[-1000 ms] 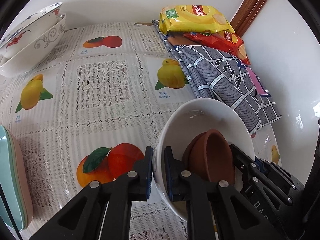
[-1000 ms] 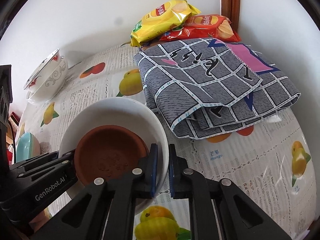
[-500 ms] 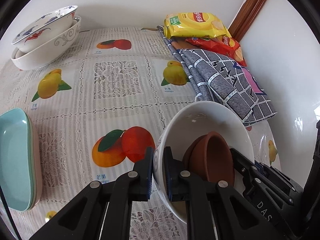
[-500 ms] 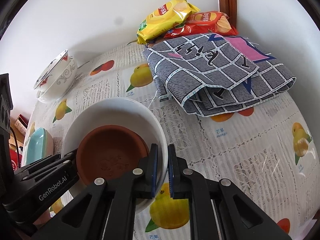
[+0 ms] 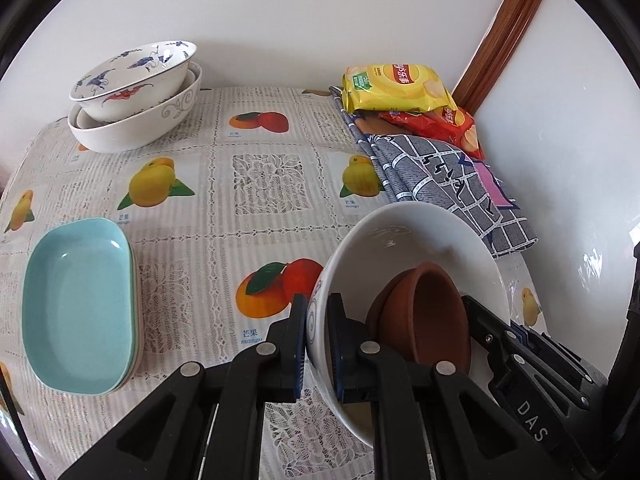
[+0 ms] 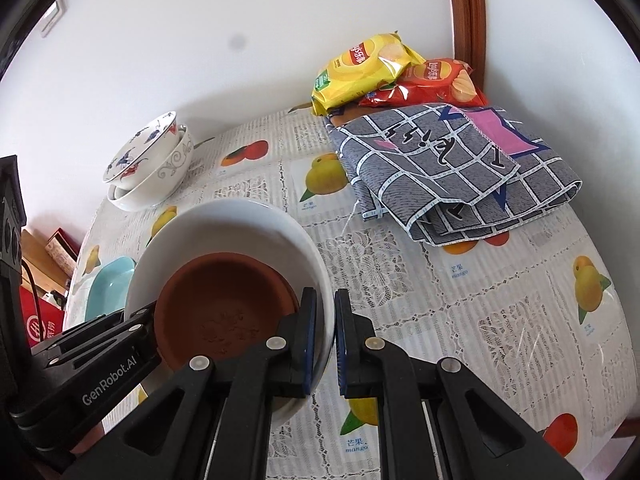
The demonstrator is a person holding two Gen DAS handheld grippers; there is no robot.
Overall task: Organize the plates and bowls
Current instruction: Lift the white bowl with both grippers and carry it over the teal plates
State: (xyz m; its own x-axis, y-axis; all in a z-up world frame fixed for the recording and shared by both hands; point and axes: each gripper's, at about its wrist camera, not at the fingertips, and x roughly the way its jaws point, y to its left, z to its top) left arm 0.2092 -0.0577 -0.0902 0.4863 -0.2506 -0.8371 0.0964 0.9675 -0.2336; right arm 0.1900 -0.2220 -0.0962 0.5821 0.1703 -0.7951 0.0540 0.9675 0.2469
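Both grippers clamp the white bowl (image 5: 412, 240) by opposite rims: the left gripper (image 5: 317, 340) and the right gripper (image 6: 325, 336). Brown clay dishes (image 6: 224, 304) lie inside it. Left of the white bowl lie teal dishes (image 5: 76, 304); beyond, stacked patterned bowls (image 5: 132, 92). Right of it, a folded checked cloth (image 6: 460, 172) and chip bags (image 6: 372, 68) occupy the tablecloth (image 5: 260, 184).

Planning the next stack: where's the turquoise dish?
Left wrist view: the turquoise dish lies at the table's left edge, left of the held white bowl.
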